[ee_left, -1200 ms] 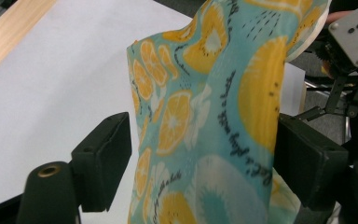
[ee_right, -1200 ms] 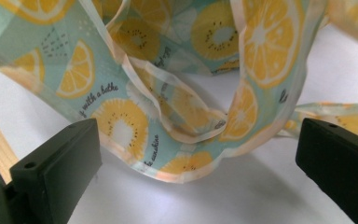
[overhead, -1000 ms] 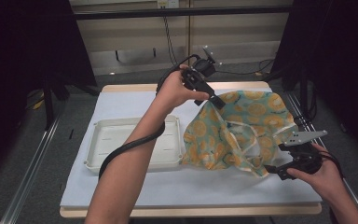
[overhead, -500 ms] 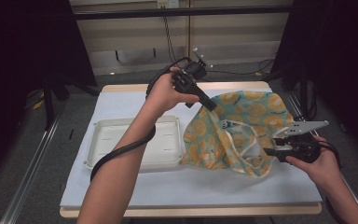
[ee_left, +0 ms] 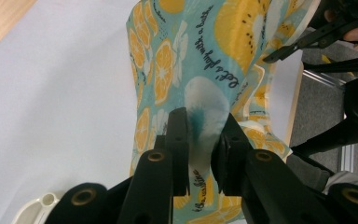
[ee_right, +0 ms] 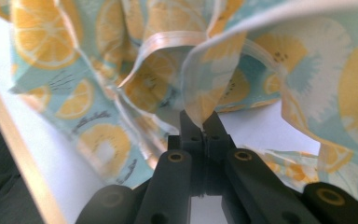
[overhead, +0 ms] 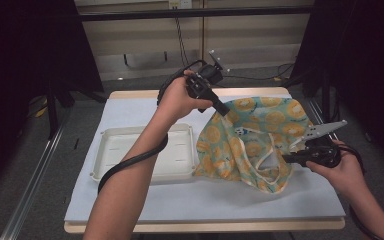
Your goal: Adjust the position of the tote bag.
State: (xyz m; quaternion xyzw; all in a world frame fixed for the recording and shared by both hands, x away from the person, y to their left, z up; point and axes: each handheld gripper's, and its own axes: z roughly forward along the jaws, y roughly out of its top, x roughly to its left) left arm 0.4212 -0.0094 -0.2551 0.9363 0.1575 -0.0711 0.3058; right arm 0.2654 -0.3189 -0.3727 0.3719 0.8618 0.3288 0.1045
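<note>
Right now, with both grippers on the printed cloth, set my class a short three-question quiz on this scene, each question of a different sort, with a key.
1. True or false: the left gripper has cloth between its jaws.
2. Multiple choice: where does the white tray sit relative to the lemon-print cloth in the high view? A) to its left B) on top of it C) to its right
3. Fill in: the right gripper pinches the cloth at a pale, trimmed ______.

Key
1. True: a fold is pinched between the two black jaws, which have just been closing.
2. A: the tray lies on the white table cover, left of the cloth.
3. Edge: its jaws, just closed, meet on the hem.
</note>
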